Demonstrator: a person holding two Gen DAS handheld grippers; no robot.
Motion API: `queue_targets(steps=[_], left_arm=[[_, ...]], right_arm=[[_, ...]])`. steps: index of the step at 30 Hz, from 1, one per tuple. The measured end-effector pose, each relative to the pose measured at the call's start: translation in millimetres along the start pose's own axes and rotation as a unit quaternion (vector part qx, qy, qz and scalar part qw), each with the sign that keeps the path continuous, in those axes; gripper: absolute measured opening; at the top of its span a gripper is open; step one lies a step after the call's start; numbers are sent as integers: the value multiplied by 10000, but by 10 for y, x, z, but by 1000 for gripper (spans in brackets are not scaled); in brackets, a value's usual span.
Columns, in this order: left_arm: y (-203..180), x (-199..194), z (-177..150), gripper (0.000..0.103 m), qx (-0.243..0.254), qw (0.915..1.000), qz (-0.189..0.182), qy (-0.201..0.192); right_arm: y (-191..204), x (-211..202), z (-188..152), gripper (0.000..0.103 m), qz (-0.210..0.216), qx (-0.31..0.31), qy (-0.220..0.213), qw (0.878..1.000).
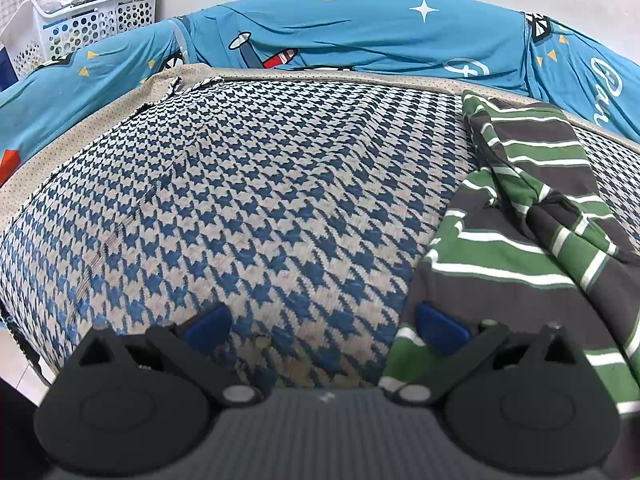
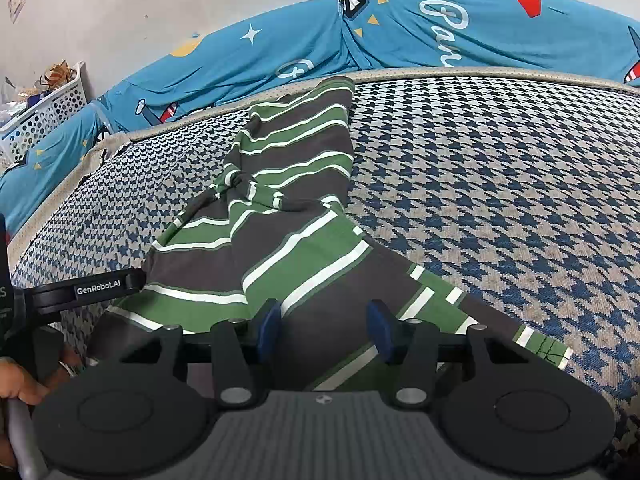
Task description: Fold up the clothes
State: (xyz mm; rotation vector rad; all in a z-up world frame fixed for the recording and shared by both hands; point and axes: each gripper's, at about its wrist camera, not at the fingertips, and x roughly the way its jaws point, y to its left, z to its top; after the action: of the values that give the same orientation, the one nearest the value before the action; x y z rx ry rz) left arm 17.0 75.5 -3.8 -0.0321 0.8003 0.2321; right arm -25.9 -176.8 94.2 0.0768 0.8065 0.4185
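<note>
- Striped garment (image 2: 280, 208) lies crumpled on houndstooth mattress (image 2: 500, 200), running from near edge toward far edge.
- Left gripper (image 1: 324, 326) released, jaws wide, right pad over garment's edge.
- Right gripper (image 2: 325, 330) half-spread above garment, gripping nothing.

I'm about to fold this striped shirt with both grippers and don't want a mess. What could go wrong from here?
1. The striped shirt lies bunched and twisted in its middle; folding now would likely trap those wrinkles.
2. The right gripper is open over layered cloth, so closing may pinch several layers at once.
3. The left gripper stands open mostly over the houndstooth cover, at the shirt's edge; it could grab the cover instead.
</note>
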Motion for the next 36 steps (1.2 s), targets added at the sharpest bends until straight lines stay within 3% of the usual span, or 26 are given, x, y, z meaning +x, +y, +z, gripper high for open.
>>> queue_targets(steps=[12,18,25,36], left_arm=[[-1,0,-3,103,12,10000,-5,-18],[13,-8,-7,103,9,10000,-43,-22],[70,-52,-19,103,-106,9999,-81,32],[60,-87,-31,103,-178,9998,-40,50]], right_arm=[[10,-17,-7,53,33,-123,-46,9999],[-80,-214,-25,53,33,35,-227,9997],[-239,-493,-179,53,-254,222,-322,9989],[-452,-611,-248,53,-961,445,-435,9934]])
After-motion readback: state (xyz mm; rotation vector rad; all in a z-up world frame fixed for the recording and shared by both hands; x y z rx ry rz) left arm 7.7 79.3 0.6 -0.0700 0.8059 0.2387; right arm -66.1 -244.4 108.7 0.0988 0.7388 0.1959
